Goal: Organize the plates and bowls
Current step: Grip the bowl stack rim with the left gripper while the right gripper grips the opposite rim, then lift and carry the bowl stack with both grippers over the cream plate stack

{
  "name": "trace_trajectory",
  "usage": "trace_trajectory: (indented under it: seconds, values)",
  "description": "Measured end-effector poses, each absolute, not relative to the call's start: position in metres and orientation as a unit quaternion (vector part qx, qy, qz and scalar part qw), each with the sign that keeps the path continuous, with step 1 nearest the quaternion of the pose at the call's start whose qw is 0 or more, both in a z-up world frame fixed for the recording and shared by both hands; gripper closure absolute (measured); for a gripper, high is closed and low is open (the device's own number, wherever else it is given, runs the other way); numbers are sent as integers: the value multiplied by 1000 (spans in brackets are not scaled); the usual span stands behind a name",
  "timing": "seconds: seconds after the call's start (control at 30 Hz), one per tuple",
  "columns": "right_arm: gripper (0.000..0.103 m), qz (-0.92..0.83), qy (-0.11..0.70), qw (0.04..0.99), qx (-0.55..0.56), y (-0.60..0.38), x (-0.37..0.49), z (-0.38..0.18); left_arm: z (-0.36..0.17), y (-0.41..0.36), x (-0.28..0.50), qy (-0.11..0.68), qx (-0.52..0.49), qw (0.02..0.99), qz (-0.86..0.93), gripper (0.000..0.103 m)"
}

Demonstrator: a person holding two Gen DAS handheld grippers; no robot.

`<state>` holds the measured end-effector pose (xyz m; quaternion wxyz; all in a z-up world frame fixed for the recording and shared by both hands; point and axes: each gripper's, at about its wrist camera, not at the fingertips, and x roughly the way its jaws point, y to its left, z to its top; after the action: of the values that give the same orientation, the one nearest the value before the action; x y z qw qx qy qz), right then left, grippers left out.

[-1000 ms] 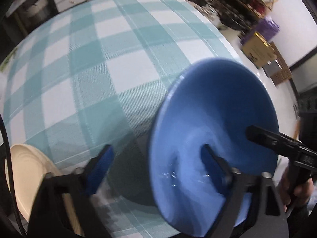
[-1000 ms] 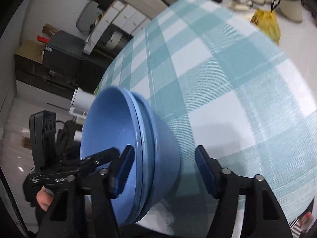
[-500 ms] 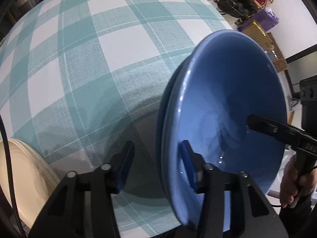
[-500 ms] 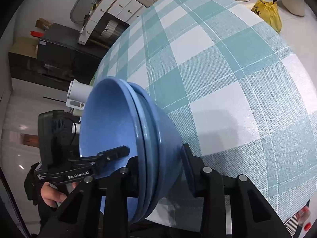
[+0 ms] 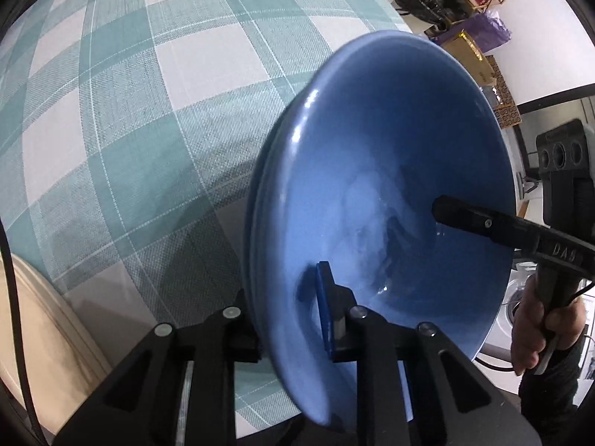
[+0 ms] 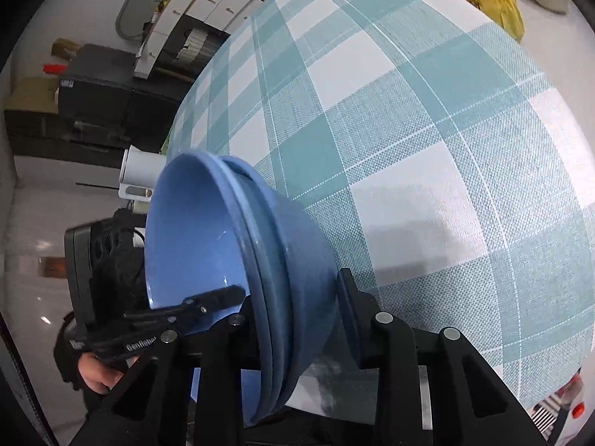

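two grippers clamp opposite sides of a nested stack of blue bowls (image 5: 390, 171) above a teal-checked tablecloth (image 5: 148, 93).

the left gripper (image 5: 286, 319) is closing on the stack's near rim, one pad inside the top bowl, the other behind the wall. the right gripper (image 6: 293, 316) is closing on the far rim, its fingers either side of the wall, three rims showing between them. the stack sits tilted between both. a cream plate (image 5: 41, 334) lies just left of the left gripper.
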<state>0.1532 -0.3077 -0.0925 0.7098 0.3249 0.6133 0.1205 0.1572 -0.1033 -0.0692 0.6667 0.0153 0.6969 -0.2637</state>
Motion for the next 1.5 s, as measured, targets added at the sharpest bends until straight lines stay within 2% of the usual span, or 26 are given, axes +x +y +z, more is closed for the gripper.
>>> trace_trajectory:
  seconds: [0.17,0.4,0.63,1.5]
  values:
    - [73,120,614,714,314,-302,154,-91,-73,-94,169,714,-28,650,-259,83]
    - [73,113,629,719,275,-287,156,-100,-72,-95,163,703,-9,665,-252,81]
    - [73,110,643,675,345,-300,156,-111,-74,-98,164,722,-20,649,-240,82]
    - [74,150,640,688,306,-242,184,-60,-35,-50,158,709,-67,670,-208,82]
